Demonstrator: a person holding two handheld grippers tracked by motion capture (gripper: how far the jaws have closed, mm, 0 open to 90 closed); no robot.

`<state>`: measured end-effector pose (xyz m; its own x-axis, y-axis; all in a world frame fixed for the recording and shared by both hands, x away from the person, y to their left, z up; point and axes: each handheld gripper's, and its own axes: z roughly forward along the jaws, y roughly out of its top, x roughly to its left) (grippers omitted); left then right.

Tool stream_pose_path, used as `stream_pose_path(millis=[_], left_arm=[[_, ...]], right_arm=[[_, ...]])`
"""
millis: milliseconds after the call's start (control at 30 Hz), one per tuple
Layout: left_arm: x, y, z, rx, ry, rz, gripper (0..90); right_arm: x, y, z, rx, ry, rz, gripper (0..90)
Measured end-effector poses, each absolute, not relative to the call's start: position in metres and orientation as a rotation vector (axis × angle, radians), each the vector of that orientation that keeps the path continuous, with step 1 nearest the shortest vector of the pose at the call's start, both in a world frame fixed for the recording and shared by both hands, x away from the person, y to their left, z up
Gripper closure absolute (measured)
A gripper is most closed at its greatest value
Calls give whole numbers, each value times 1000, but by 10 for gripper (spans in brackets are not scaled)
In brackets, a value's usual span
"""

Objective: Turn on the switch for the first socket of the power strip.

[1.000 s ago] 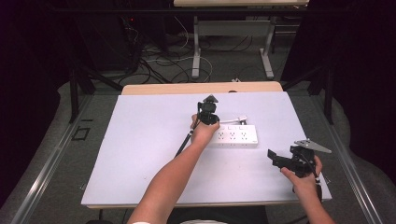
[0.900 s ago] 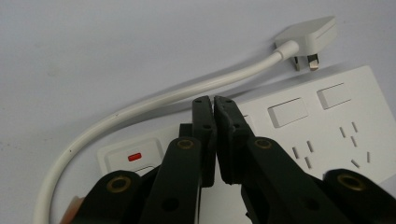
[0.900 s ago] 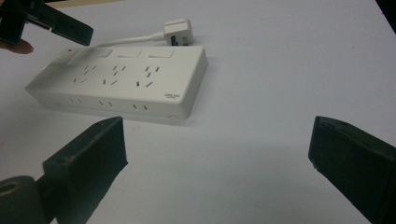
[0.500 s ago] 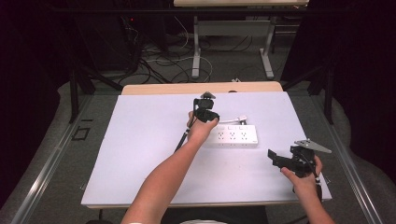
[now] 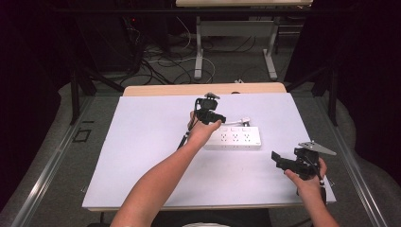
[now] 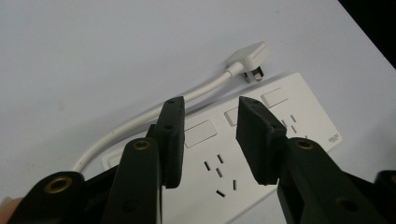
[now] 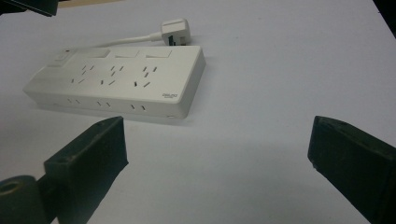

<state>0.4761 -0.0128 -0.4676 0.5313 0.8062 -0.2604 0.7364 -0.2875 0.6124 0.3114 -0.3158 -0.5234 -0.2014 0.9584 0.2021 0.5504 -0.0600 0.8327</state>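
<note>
Left gripper view shows the left gripper [image 6: 210, 140], jaws just opening and empty, above the power strip [image 6: 280, 121]; right gripper [image 7: 217, 158] spread near the surface's [image 5: 142, 142] right edge.

The power strip's [image 5: 235, 138] left end is hidden behind the left hand [image 5: 202, 131]; its small logo is unreadable.

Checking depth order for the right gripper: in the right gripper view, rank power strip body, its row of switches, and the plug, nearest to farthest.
1. Power strip body, front edge, ahead and left of the right gripper.
2. Row of switches, along the strip's far edge.
3. Plug, lying on the table beyond the strip.
</note>
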Motion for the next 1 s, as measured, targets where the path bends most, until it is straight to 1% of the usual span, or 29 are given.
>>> stream_pose_path(millis=[100, 167, 300, 567, 667, 933, 967, 1000], left_arm=[[472, -10, -463, 2077, 1210, 136, 550], [469, -9, -460, 2087, 1184, 162, 535], [464, -3, -455, 2098, 1153, 161, 474], [448, 11, -441, 2084, 1070, 152, 417], [443, 19, -438, 2072, 1043, 149, 376], [428, 37, -430, 2046, 1026, 159, 351], [426, 39, -429, 2046, 1028, 158, 309], [424, 41, -429, 2044, 1028, 161, 309]], right_arm=[[311, -316, -523, 1605, 1764, 1183, 39], [311, -316, -523, 1609, 1768, 1176, 40], [311, -316, -523, 1608, 1764, 1181, 40], [311, -315, -524, 1619, 1742, 1185, 40], [311, -316, -523, 1615, 1766, 1172, 40], [311, -316, -523, 1609, 1759, 1180, 40], [311, -316, -523, 1609, 1758, 1180, 40], [311, -316, -523, 1609, 1758, 1180, 40]])
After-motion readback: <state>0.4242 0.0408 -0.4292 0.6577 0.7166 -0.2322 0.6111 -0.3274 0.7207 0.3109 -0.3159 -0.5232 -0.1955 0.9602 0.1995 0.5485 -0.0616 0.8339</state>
